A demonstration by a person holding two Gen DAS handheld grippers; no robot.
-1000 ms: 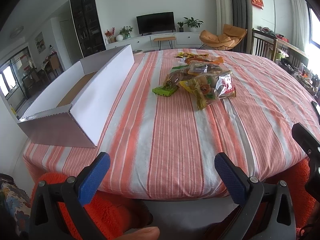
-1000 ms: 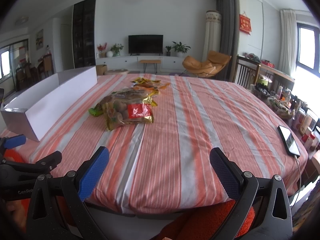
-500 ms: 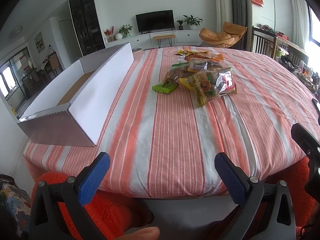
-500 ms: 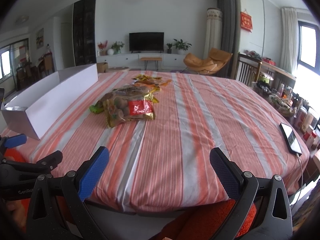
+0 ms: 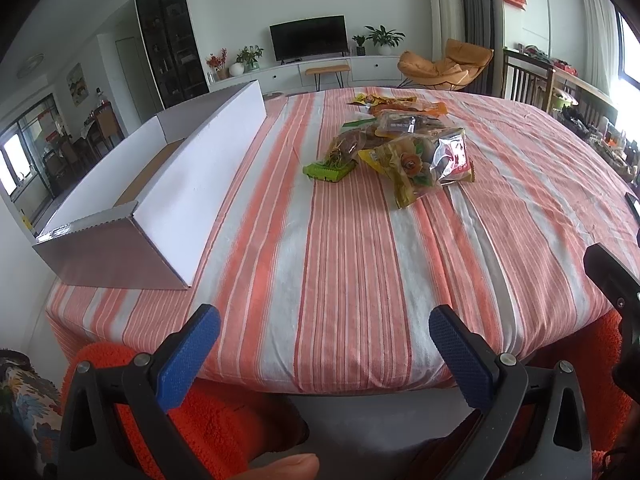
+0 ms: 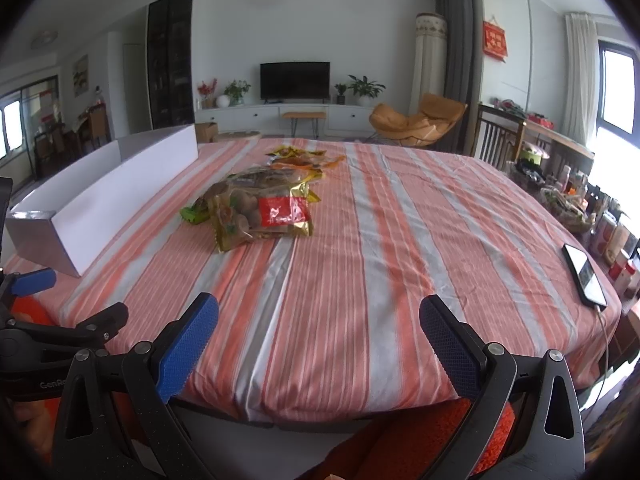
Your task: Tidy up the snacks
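Several snack bags lie in a pile (image 5: 404, 140) (image 6: 264, 200) on the striped tablecloth, mid-table. A gold bag with a red label (image 6: 260, 216) sits nearest, a green pack (image 5: 328, 170) at its left. A long white open box (image 5: 168, 184) (image 6: 100, 200) stands along the left side. My left gripper (image 5: 324, 344) hangs open over the table's near edge, nothing between its blue pads. My right gripper (image 6: 318, 340) is open too, also at the near edge, well short of the pile.
A phone (image 6: 584, 276) on a cable lies at the table's right edge. Wooden chairs (image 6: 500, 136) and a cluttered shelf stand to the right. Orange fuzzy fabric (image 5: 200, 420) shows below the table edge. Bare striped cloth (image 6: 380, 264) lies between grippers and pile.
Both views have shifted slightly forward and up toward the table; the pile and box stay put. Both grippers remain open.
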